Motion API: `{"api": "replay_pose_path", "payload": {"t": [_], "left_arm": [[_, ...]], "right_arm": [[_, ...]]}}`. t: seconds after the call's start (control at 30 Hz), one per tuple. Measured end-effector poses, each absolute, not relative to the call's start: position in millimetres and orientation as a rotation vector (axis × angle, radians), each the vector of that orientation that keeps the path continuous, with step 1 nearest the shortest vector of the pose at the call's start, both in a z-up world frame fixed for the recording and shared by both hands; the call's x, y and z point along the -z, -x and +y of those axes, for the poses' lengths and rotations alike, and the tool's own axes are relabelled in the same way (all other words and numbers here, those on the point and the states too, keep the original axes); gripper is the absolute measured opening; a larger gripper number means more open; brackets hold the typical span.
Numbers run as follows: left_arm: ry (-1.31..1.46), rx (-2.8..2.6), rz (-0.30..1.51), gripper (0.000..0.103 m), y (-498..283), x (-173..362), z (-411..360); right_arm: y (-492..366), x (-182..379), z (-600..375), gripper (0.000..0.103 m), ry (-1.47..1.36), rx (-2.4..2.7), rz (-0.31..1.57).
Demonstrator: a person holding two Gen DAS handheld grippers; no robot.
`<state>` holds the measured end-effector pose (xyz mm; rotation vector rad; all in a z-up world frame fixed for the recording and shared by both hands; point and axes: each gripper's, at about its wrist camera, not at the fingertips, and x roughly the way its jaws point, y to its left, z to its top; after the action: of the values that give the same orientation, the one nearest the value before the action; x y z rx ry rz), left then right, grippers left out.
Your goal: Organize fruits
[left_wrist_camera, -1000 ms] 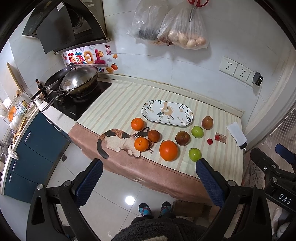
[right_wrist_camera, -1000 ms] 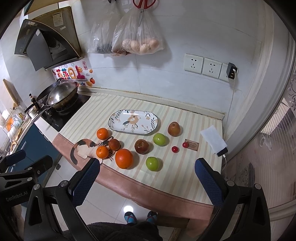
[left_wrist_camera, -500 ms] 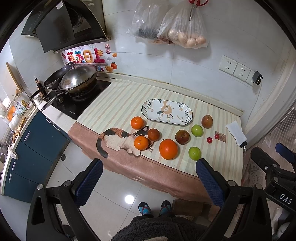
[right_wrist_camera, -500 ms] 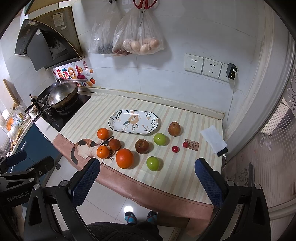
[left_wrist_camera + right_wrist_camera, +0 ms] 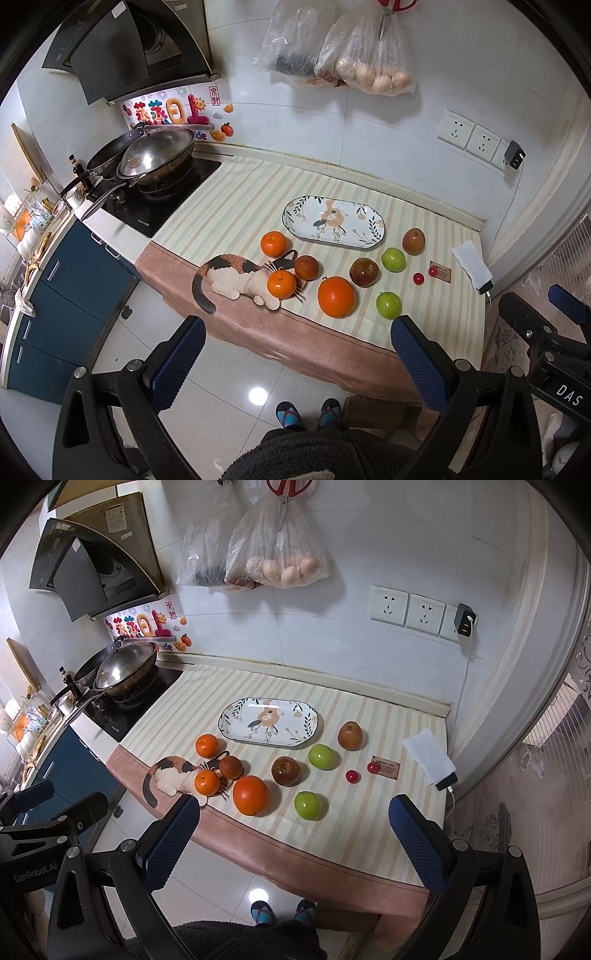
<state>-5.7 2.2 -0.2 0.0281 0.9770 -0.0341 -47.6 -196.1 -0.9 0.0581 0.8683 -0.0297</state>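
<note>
An empty oval floral plate (image 5: 333,226) (image 5: 269,721) lies on the striped counter cloth. In front of it lie several fruits: a large orange (image 5: 335,297) (image 5: 250,795), two small oranges (image 5: 273,243) (image 5: 281,284), two green apples (image 5: 393,259) (image 5: 388,305), brown-red fruits (image 5: 364,272) (image 5: 413,241) (image 5: 306,267) and two tiny red fruits (image 5: 418,278). My left gripper (image 5: 295,363) and right gripper (image 5: 293,843) are both open and empty, held high over the floor before the counter's front edge.
A plush cat (image 5: 236,277) lies at the counter's front left, touching a small orange. A wok (image 5: 155,155) sits on the stove at left. A phone with white paper (image 5: 430,760) lies at the right edge. Bags (image 5: 273,550) hang on the wall.
Both views have shifted very slightly; the counter sits a little nearer in the right wrist view. No fruit has moved and both grippers stay open.
</note>
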Motion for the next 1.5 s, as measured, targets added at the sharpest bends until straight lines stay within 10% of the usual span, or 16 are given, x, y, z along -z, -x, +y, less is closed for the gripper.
{"api": "replay_pose_path", "payload": {"t": [0.7,1.5], "left_arm": [[-0.028,-0.041,0.978,0.103,-8,17,7],[-0.132,-0.182,1.410,0.103,-169,213,76]], "right_arm": [[37,13,-195,0.103,-0.118,0.020,0.877],[-173,322,-151,0.103,-0.312,-0.034,1.405]]}}
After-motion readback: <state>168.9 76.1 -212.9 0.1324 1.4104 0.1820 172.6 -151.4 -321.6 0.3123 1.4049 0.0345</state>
